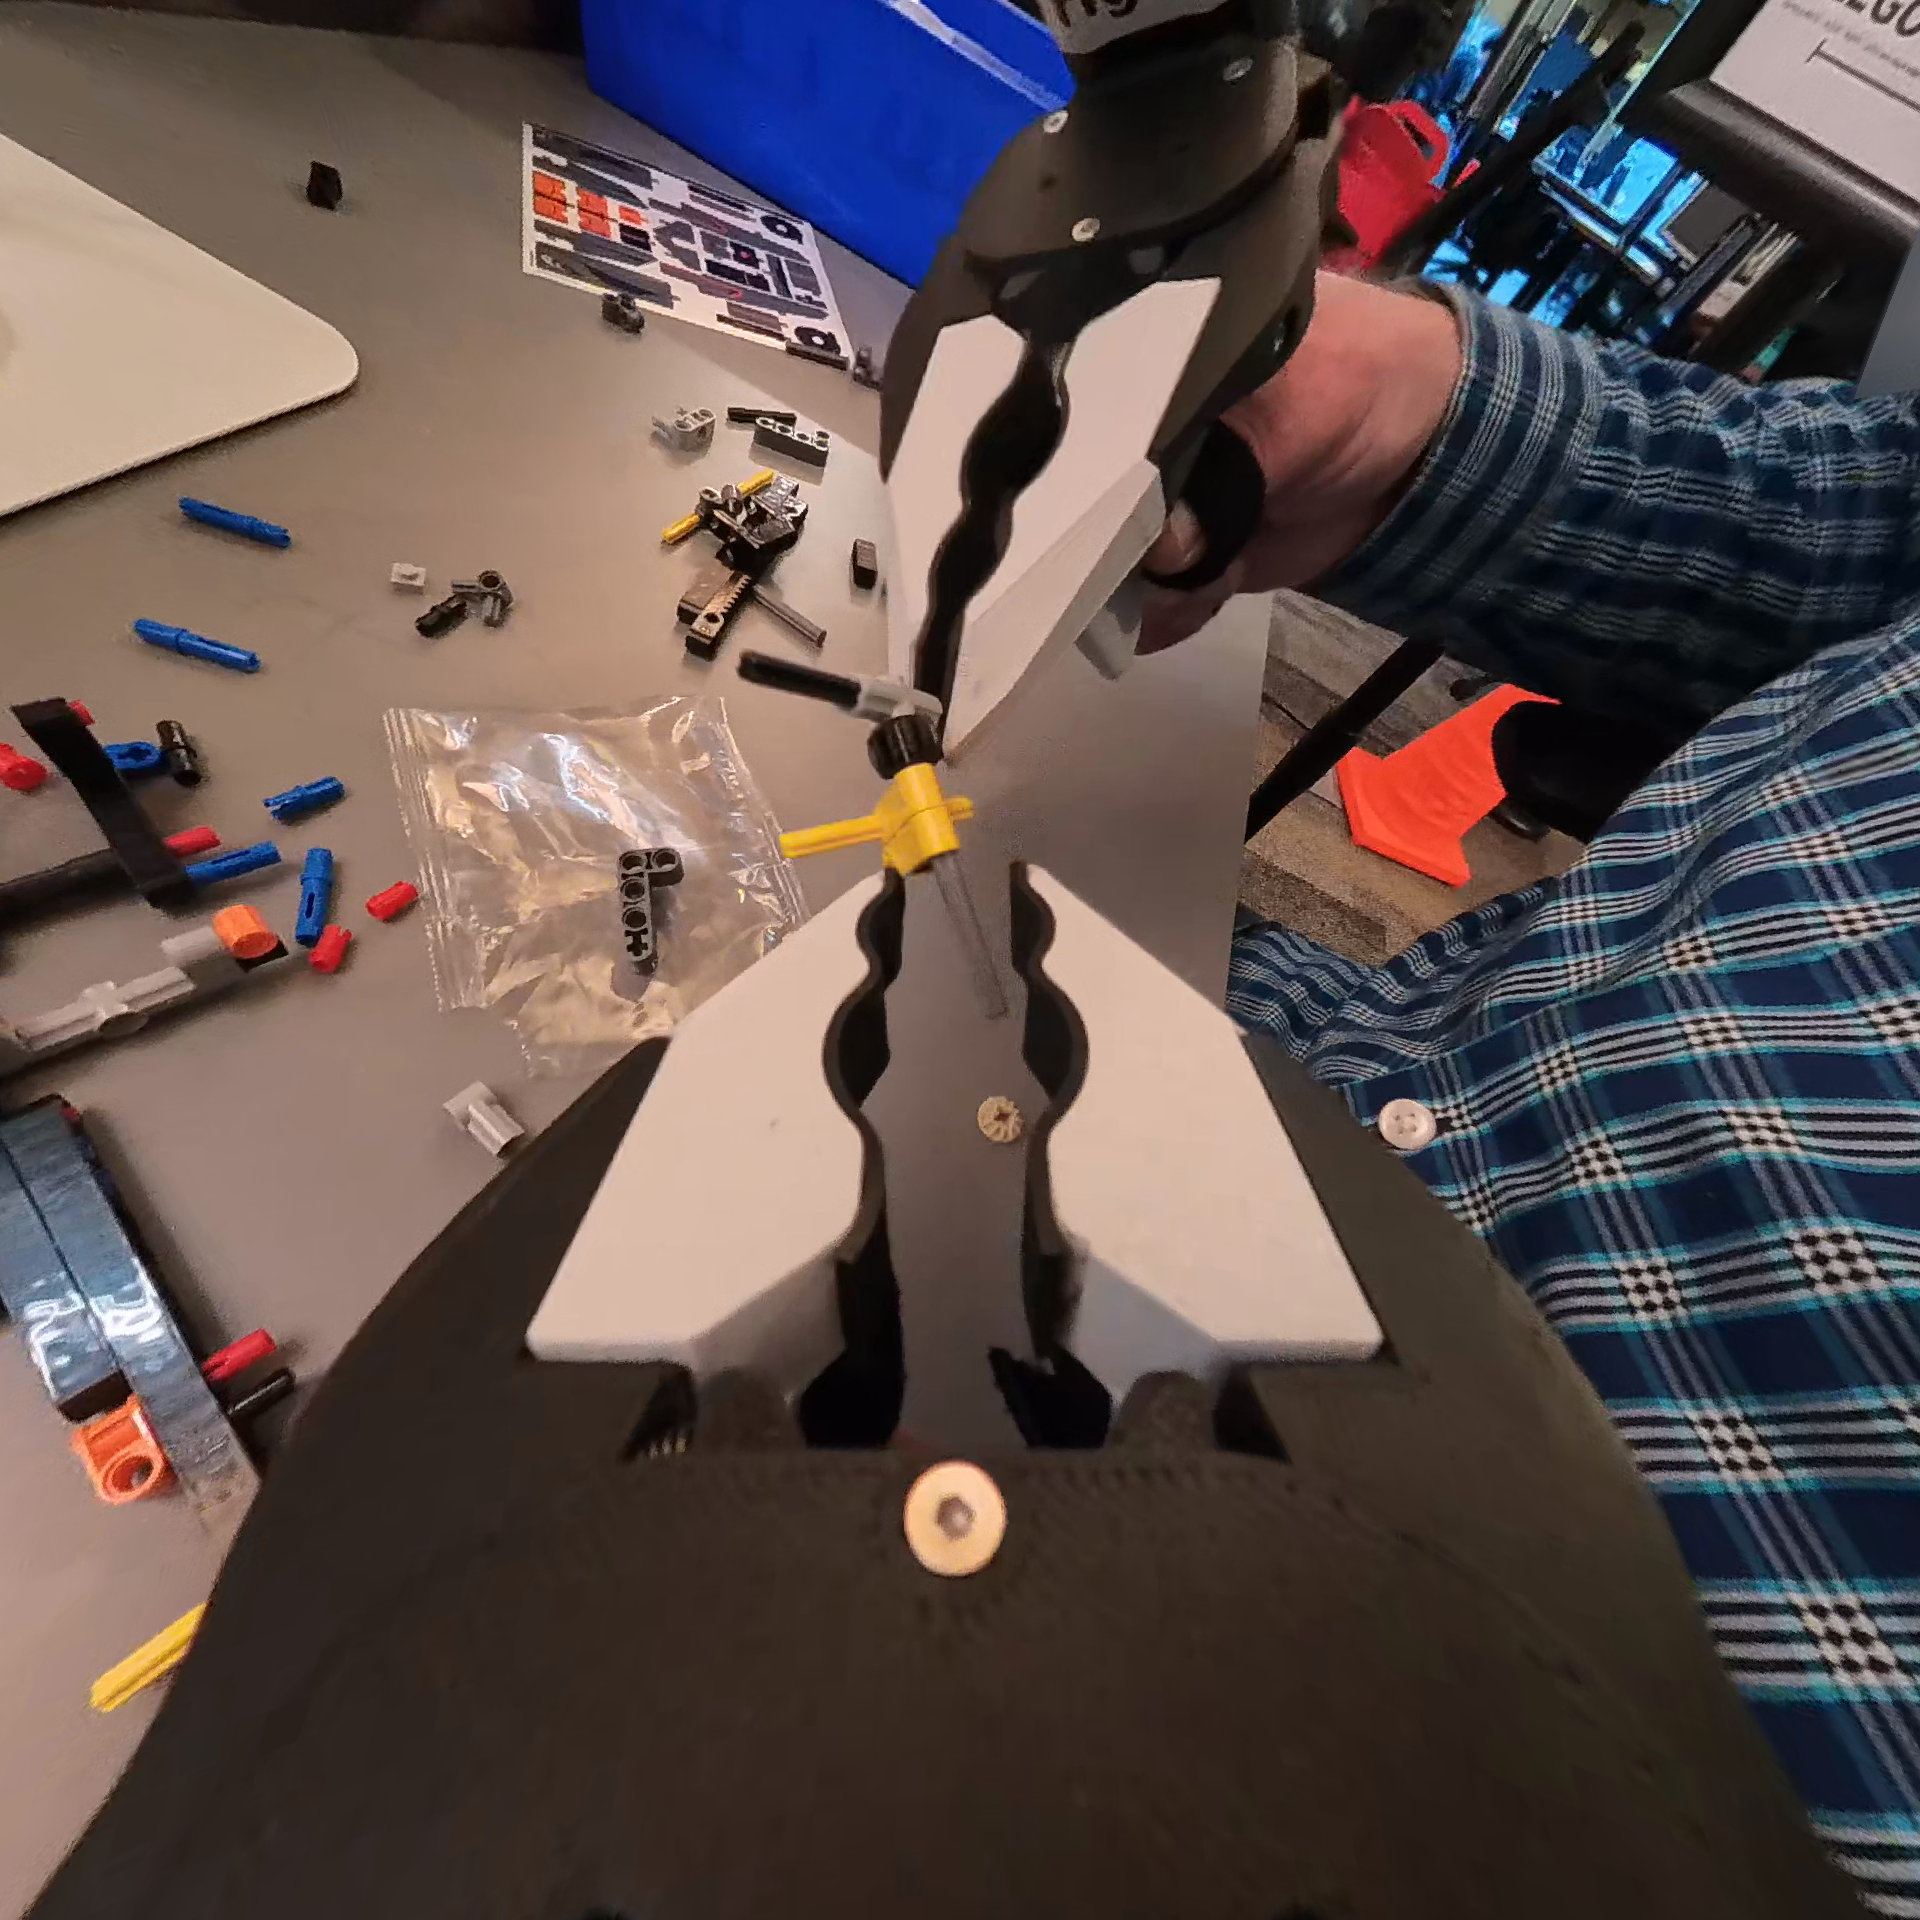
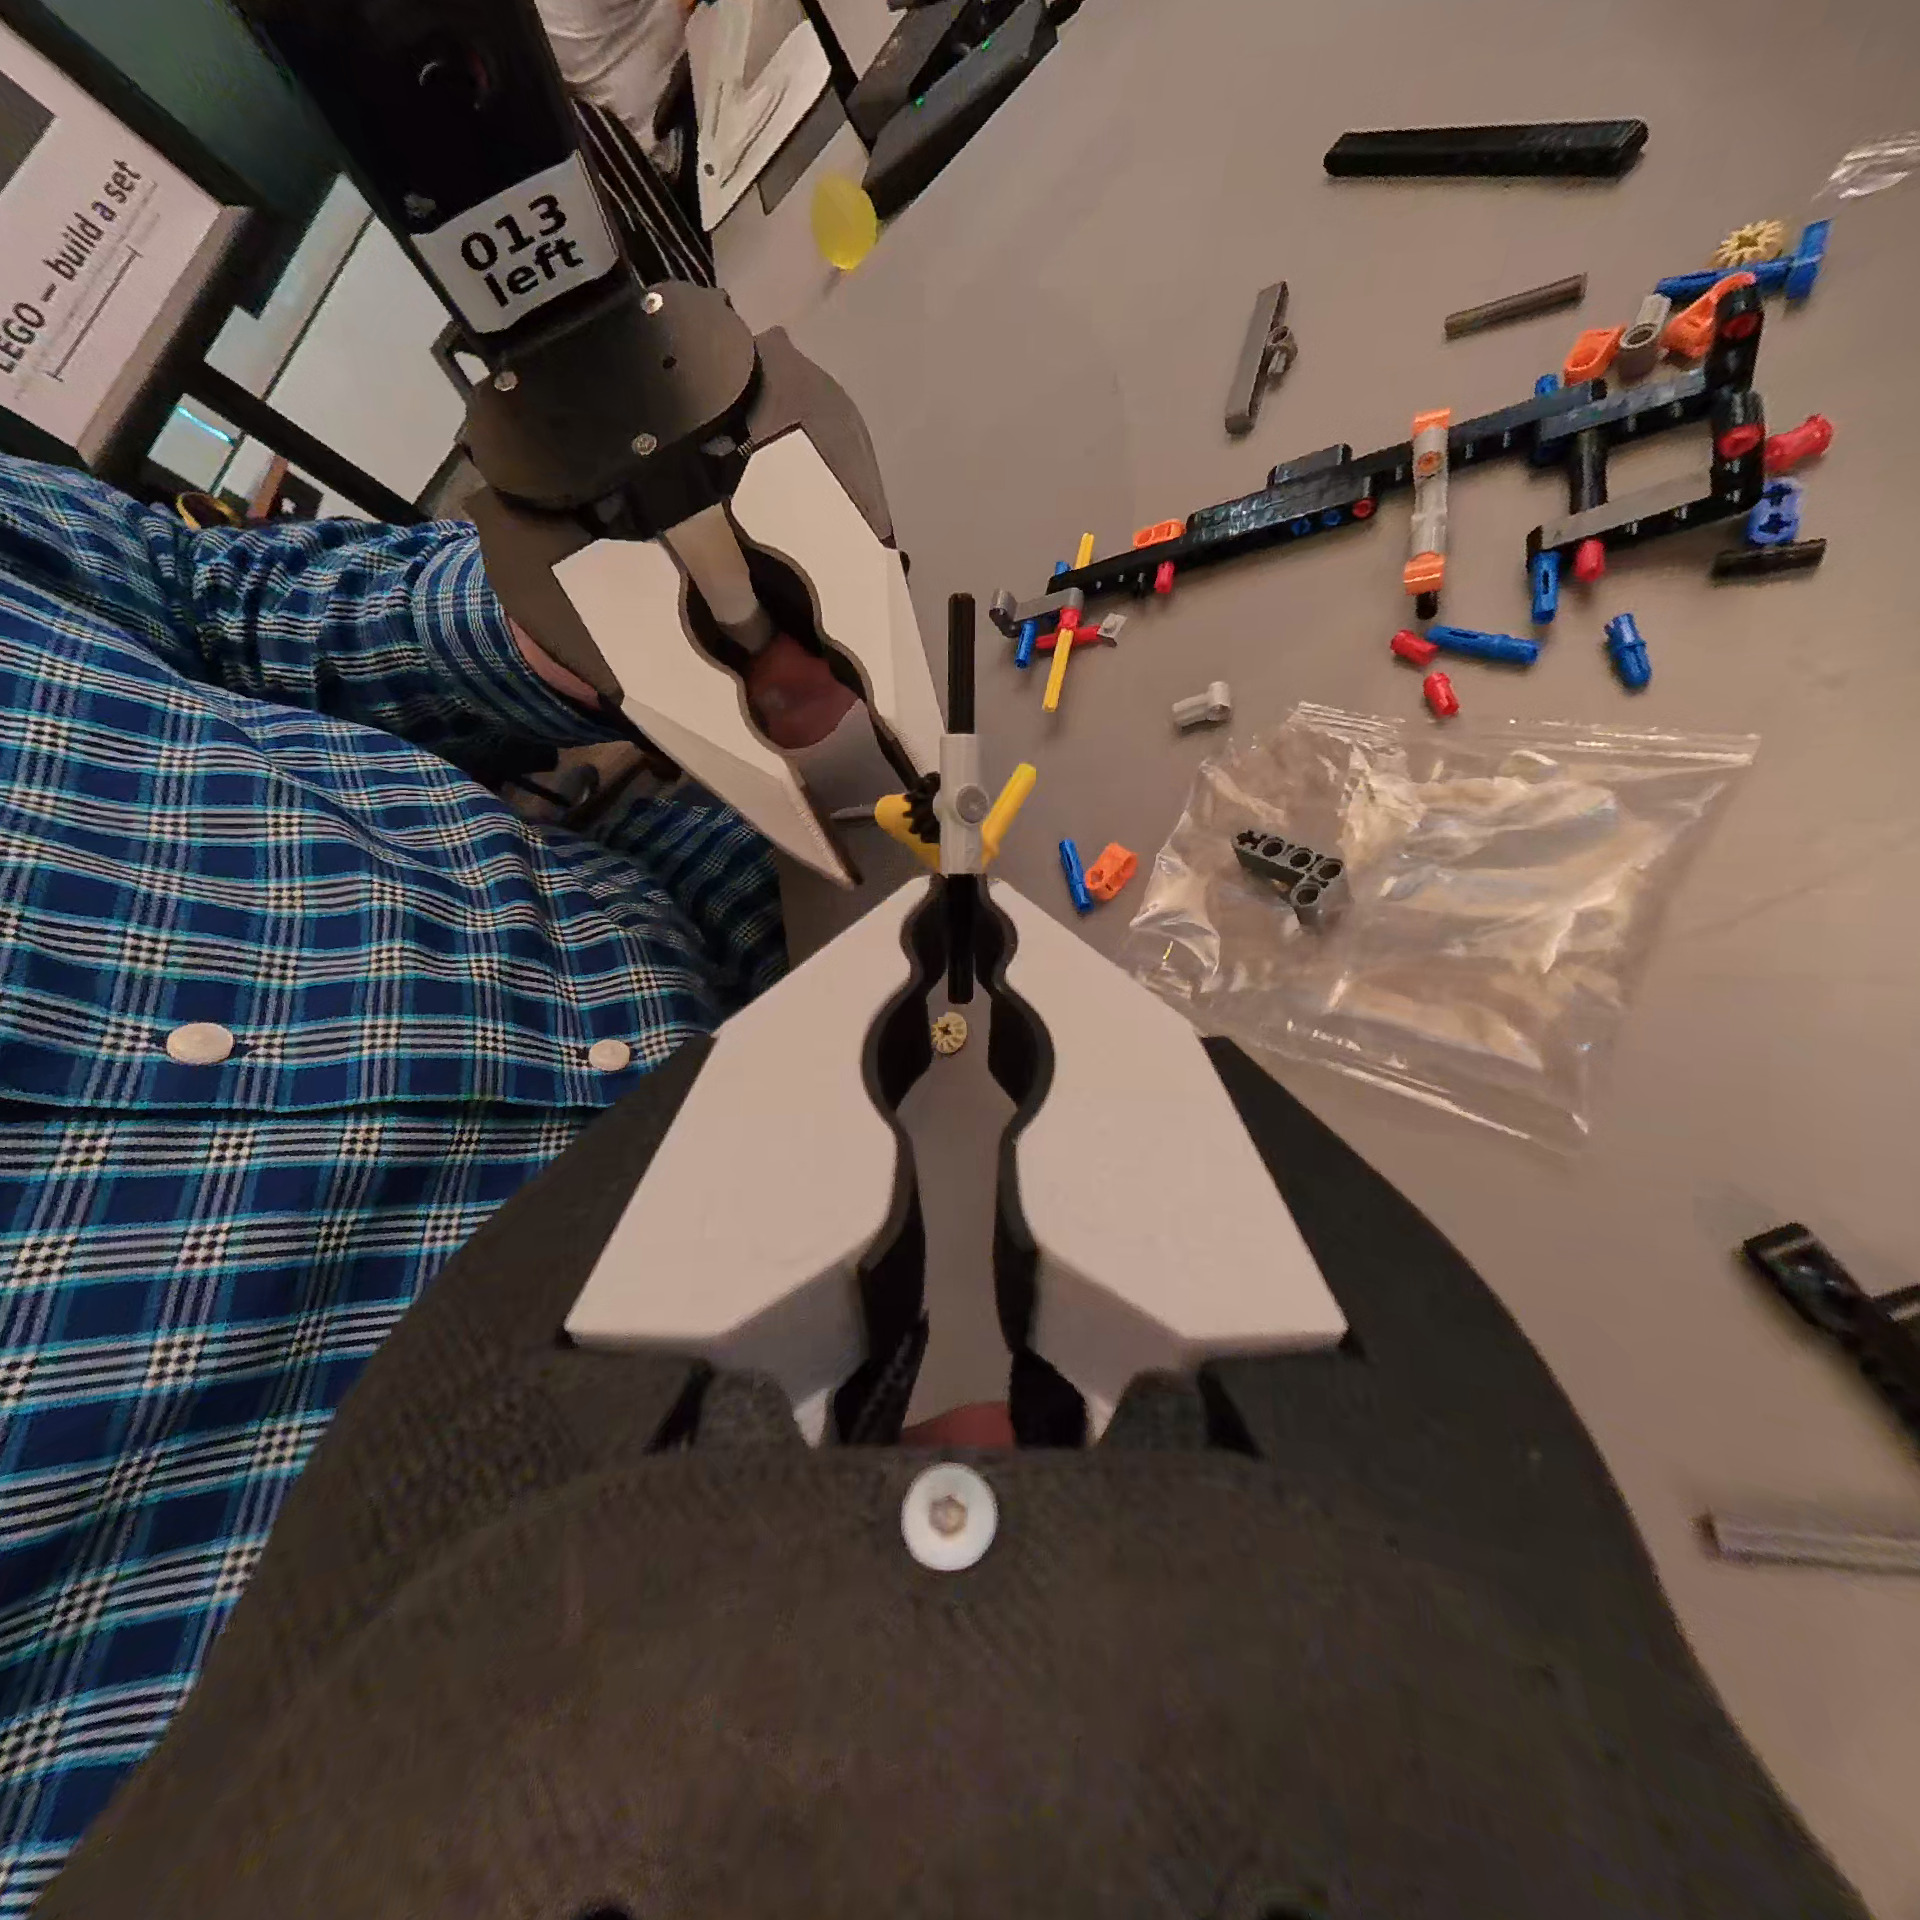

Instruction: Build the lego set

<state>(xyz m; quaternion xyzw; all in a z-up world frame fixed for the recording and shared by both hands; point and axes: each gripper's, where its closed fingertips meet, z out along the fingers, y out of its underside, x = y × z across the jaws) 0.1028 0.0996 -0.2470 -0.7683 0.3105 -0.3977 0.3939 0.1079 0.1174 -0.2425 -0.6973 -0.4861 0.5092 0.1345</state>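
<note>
We held a small lego assembly (image 1: 914,821) in the air between the two tools, above the grey counter (image 1: 499,436) and close to our plaid shirt (image 1: 1662,1091). The left gripper (image 1: 951,883) had its jaws drawn narrow around the grey axle (image 1: 971,935) that ran down out of the yellow connector (image 1: 920,826). In the left wrist view the axle lay against the right-hand jaw; whether the other jaw touched it we could not tell. The right gripper (image 2: 961,894) had its jaws pressed in on the black axle (image 2: 961,665), which ran through a light grey connector (image 2: 961,805) and stood up past it. A black gear (image 1: 902,743) sat on the assembly between the grey and yellow connectors.

On the counter just beyond the assembly lay a clear plastic bag (image 2: 1434,894) with a dark grey L-shaped beam (image 2: 1294,862) on it. A small tan gear (image 2: 948,1032) lay on the counter beneath the jaws. Farther off in the right wrist view lay a long dark frame (image 2: 1558,447) studded with blue, red and orange pins. In the left wrist view a sticker sheet (image 1: 675,234) lay near a blue bin (image 1: 831,114), with loose blue pins (image 1: 234,523) scattered to the left.
</note>
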